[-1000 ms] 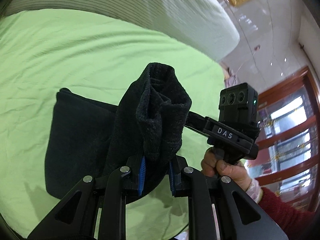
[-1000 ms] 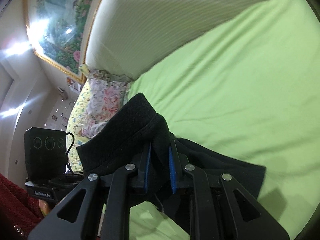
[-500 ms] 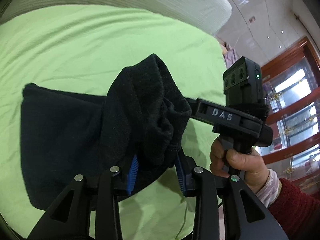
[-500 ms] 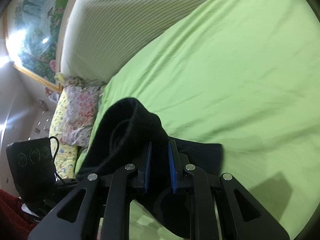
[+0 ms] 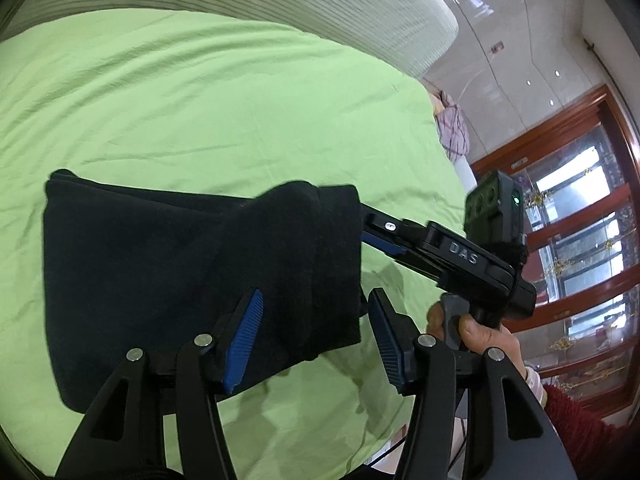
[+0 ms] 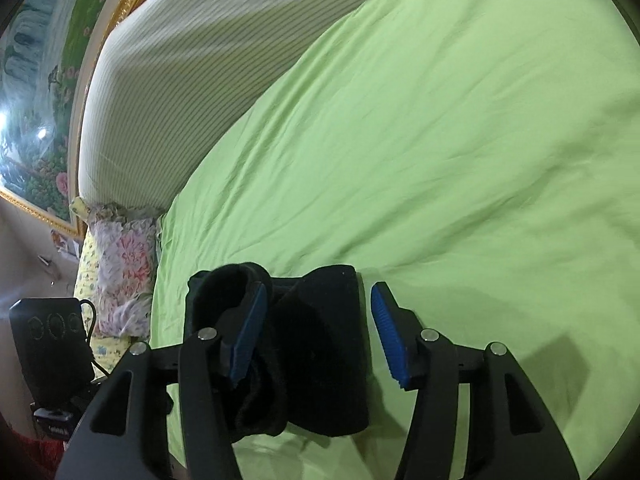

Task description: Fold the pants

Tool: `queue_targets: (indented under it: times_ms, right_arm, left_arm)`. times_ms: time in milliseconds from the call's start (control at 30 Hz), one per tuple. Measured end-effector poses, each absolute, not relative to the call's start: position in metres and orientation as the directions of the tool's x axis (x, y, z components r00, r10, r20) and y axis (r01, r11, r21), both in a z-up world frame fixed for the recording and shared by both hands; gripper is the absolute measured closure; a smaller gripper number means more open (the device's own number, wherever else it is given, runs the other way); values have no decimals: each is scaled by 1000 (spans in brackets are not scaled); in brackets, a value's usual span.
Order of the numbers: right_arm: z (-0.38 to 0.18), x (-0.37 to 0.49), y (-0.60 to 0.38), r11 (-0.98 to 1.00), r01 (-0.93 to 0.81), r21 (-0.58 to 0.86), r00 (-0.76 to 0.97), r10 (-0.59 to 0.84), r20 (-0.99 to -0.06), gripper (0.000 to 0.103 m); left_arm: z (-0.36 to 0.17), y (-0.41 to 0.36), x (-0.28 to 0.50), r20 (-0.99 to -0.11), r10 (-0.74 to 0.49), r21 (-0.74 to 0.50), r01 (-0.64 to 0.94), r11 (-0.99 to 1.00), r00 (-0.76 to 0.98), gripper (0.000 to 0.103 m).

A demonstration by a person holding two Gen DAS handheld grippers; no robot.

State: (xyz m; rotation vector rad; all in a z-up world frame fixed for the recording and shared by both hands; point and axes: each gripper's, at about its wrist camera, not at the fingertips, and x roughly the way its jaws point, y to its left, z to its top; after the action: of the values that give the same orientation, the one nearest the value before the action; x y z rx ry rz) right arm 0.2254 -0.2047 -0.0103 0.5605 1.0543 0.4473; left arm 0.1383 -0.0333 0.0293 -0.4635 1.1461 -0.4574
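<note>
Both the left gripper (image 5: 316,324) and the right gripper (image 6: 316,330) stand wide, jaws spread, gripping nothing, over the black pants (image 5: 168,276). The pants lie as a compact folded bundle on the green bedsheet (image 5: 224,112). The fold looks nearly finished, with perhaps only smoothing of the bunched near edge left; the bundle's long axis runs left to right across the left wrist view.

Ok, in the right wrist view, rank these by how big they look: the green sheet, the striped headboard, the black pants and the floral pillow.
1. Green sheet
2. Striped headboard
3. Black pants, though they lie nearest the camera, which inflates them
4. Floral pillow, partly cut off by the bed edge, so its full size is unsure
</note>
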Motion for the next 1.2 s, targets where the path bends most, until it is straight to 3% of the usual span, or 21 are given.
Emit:
queue_targets:
  times_ms: [367, 633, 833, 1200]
  right_arm:
    - [34, 209, -189, 838, -142, 527, 518, 517, -682, 29]
    - [41, 193, -164, 868, -183, 462, 515, 485, -707, 27]
    - [29, 185, -156, 873, -175, 454, 481, 478, -735, 22]
    - [3, 185, -157, 872, -137, 469, 430, 479, -765, 21]
  left_arm:
    - [29, 21, 136, -750, -525, -575, -5, 818, 403, 45]
    - [30, 56, 132, -756, -486, -569, -72, 819, 439, 42]
    - [24, 73, 128, -777, -451, -547, -116, 829, 440, 34]
    - [-3, 86, 131, -812, -425, -525, -182, 832, 400, 31]
